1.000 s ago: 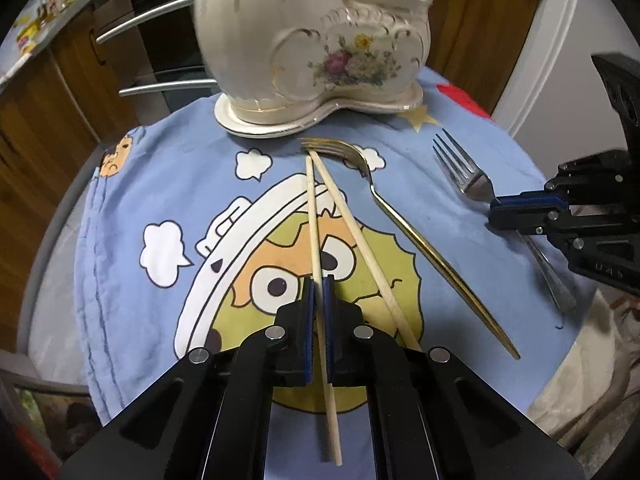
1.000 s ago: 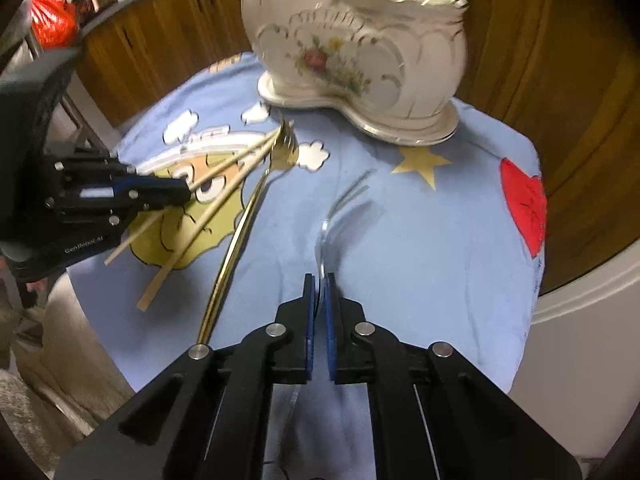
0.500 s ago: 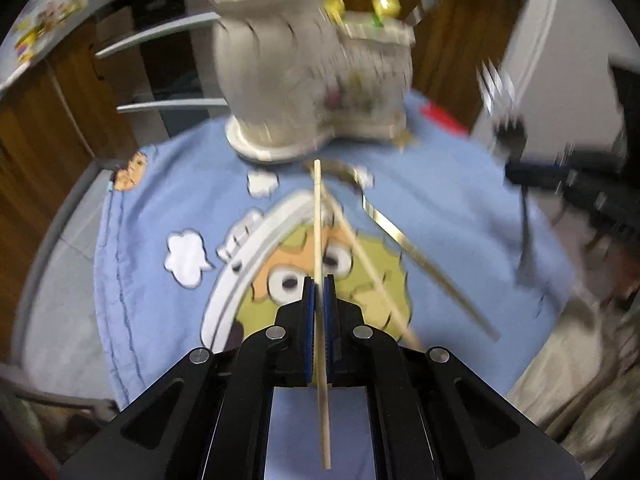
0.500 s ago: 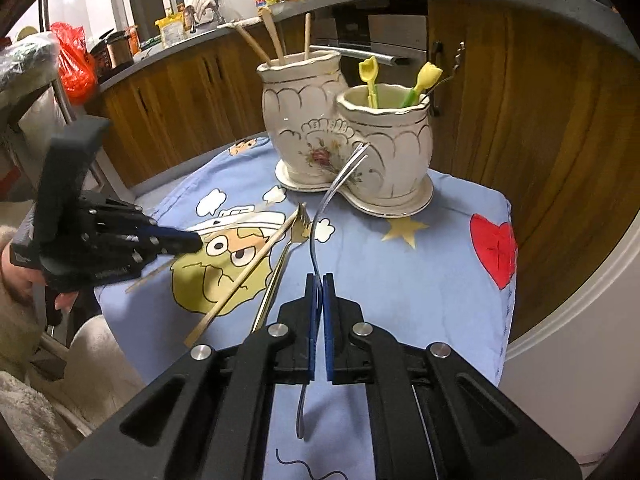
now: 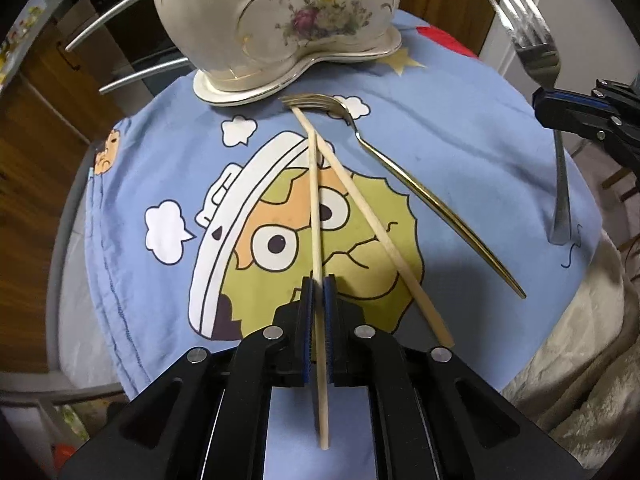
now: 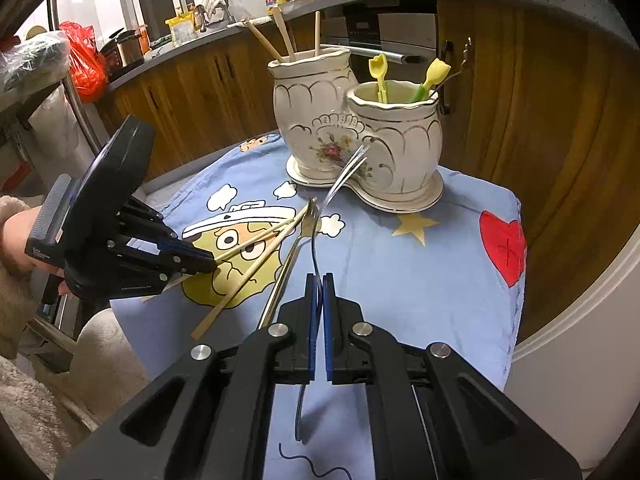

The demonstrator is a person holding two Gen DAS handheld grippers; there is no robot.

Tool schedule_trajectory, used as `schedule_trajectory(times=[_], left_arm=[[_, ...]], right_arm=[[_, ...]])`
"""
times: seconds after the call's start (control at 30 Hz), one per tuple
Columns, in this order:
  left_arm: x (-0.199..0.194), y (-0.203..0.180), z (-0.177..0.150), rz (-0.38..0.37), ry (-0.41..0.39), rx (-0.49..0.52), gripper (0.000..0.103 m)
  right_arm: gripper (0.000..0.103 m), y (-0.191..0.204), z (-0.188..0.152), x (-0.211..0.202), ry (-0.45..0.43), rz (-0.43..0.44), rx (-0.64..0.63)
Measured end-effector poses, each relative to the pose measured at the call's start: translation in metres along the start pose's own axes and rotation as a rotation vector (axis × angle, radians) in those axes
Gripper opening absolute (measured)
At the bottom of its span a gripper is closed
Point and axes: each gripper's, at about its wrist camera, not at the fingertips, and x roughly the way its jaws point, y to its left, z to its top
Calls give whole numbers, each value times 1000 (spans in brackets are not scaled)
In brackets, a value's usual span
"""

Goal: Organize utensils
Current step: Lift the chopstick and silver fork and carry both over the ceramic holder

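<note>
Wooden chopstick [image 5: 316, 216], slim; steel fork [image 5: 532, 36], seemingly curved.

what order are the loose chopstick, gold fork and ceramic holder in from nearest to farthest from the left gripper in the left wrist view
From the left gripper:
1. Loose chopstick, just right of the jaws, crossing the held one farther up.
2. Gold fork, farther right, lying diagonally on the cloth.
3. Ceramic holder, at the far edge, beyond the fork's tines.
</note>
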Motion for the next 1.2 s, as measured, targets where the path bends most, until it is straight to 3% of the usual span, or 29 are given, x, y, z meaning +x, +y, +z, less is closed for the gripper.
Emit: schedule_trajectory(times=[0.27,0.4,0.57,0.77,1.07,1.2], left_arm=[[-2,2,-2,-6,-38,5,5],[-22,9,-10,-6,-112,-4,5],[-69,19,-12,-17,-289,-27,5],[-114,21,11,-81,-641,-43,5],[-114,34,69,-215,-1033,-176,5],[-108,36,91,-206,-1110,-195,5]], right_arm=[[3,-4,3,-10,-67,8,2],[3,-8,13,-22,-127,-10,3],[3,-12,31,-38,-211,-32,6],[3,-15,60,-53,-329,-47,31],[3,-10,103,-66,-514,-90,35],[3,-13,119,-67,-572,-100,44]])
